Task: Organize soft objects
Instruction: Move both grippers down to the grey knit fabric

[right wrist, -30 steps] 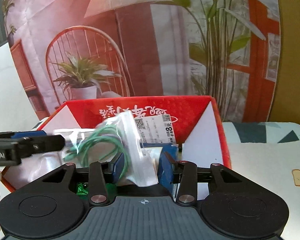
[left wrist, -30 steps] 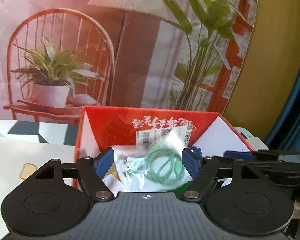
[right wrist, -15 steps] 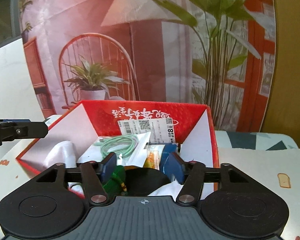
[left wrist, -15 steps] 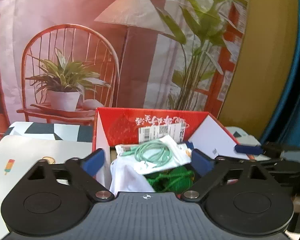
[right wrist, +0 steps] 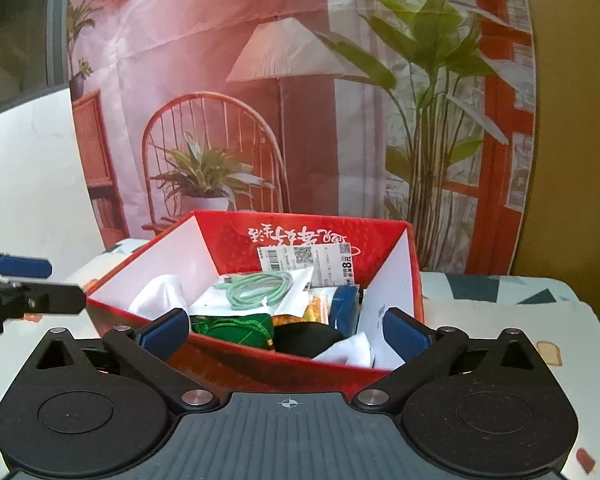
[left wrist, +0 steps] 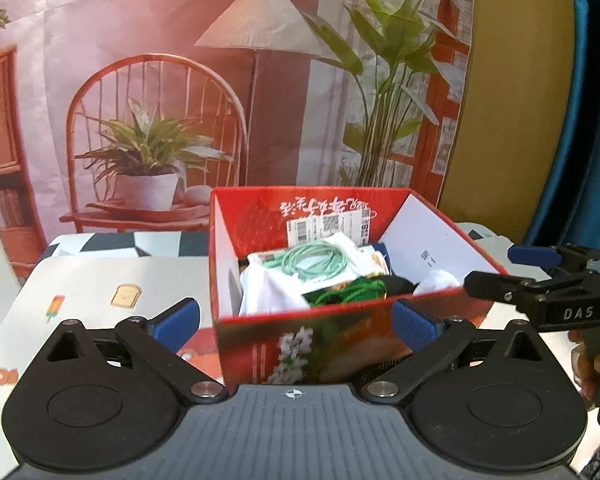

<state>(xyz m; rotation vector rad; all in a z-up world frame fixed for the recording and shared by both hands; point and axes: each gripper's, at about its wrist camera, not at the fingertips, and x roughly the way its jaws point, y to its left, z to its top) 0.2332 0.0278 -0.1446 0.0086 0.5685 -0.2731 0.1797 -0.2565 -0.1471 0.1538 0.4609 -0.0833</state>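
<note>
A red cardboard box [left wrist: 308, 200] [right wrist: 410, 264] stands on the table. Inside it lies a clear bag with a coiled mint-green cable [left wrist: 312, 262] [right wrist: 260, 286], on top of white cloths [left wrist: 268, 292] [right wrist: 156, 296], a green pouch [left wrist: 352, 292] [right wrist: 232, 328], a black item [right wrist: 304, 336] and a blue item [right wrist: 344, 308]. My left gripper [left wrist: 296, 324] is open and empty in front of the box's near wall. My right gripper [right wrist: 284, 328] is open and empty at the box's near rim. Each gripper shows in the other's view: the right one [left wrist: 540, 276], the left one [right wrist: 20, 284].
The table wears a white cloth with small food prints [left wrist: 100, 292] [right wrist: 500, 344]. A printed backdrop with chair, lamp and plants [left wrist: 220, 100] hangs just behind the box. A blue curtain [left wrist: 592, 120] is at the far right.
The right gripper let go of the cable bag, which now lies in the box. Both grippers opened wider and drew back from the box.
</note>
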